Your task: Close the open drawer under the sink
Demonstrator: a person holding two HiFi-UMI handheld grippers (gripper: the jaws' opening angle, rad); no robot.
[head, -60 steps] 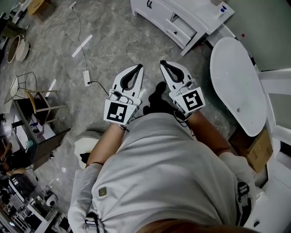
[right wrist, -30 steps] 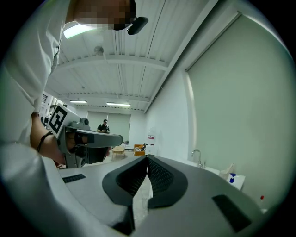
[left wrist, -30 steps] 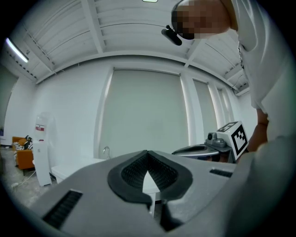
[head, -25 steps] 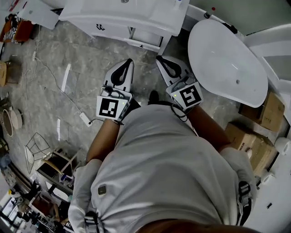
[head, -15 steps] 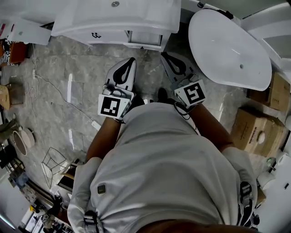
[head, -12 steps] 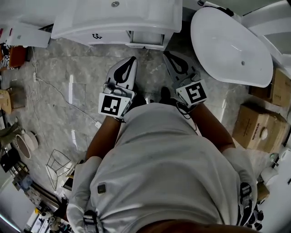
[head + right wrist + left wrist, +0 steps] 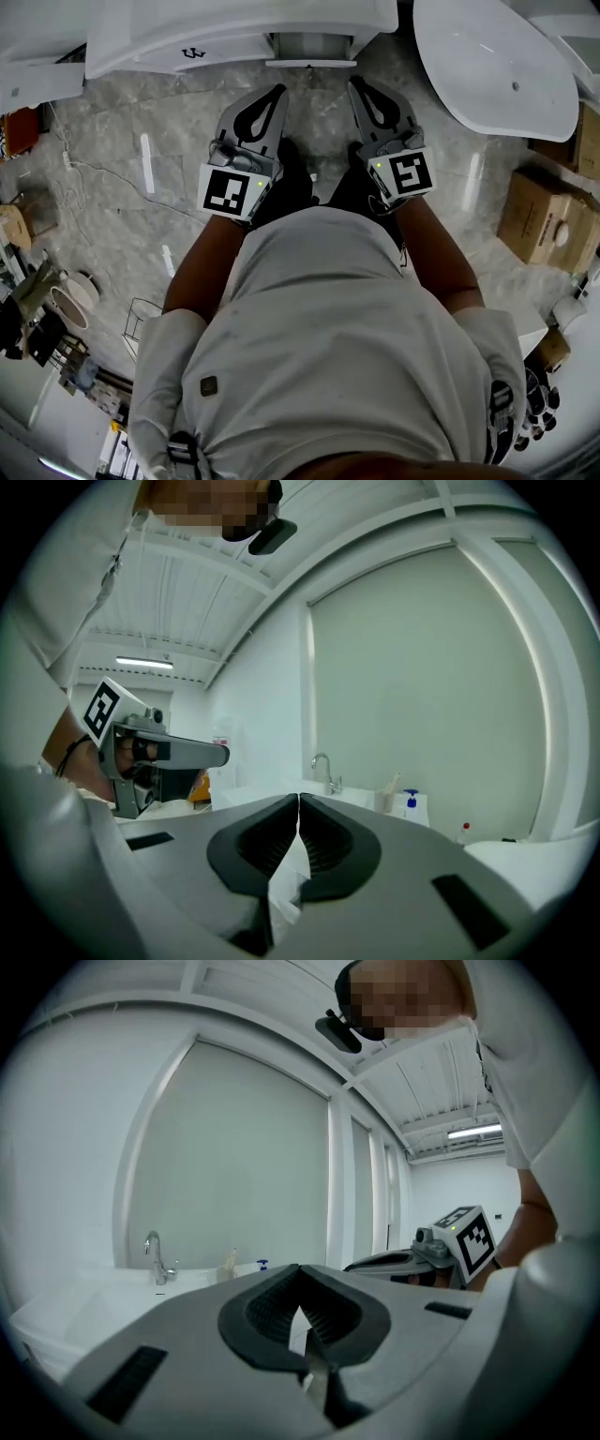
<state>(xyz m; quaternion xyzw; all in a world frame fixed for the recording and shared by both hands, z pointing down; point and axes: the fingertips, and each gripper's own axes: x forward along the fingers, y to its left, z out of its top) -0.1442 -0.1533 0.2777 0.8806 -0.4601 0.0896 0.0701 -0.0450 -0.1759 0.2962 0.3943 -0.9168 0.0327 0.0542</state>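
The white vanity (image 7: 187,37) with its sink stands along the top of the head view. Its open drawer (image 7: 309,49) juts out from the front, just right of centre. My left gripper (image 7: 277,91) points at the drawer's left corner, a short way off, jaws shut and empty. My right gripper (image 7: 358,84) is shut too, with its tips just right of the drawer front. In the left gripper view the left gripper (image 7: 300,1274) faces the faucet (image 7: 155,1260). The right gripper (image 7: 298,801) faces the same faucet (image 7: 323,769). The drawer is hidden in both gripper views.
A white oval bathtub (image 7: 497,56) lies to the right of the vanity. Cardboard boxes (image 7: 544,216) sit at the right edge. A cable (image 7: 94,169) runs over the grey marble floor at the left, with clutter (image 7: 37,309) beyond it. A soap bottle (image 7: 411,803) stands on the counter.
The person has turned and stepped toward the vanity, which now fills the top edge. Both grippers have moved forward and down and now sit close to the open drawer. Both stayed shut.
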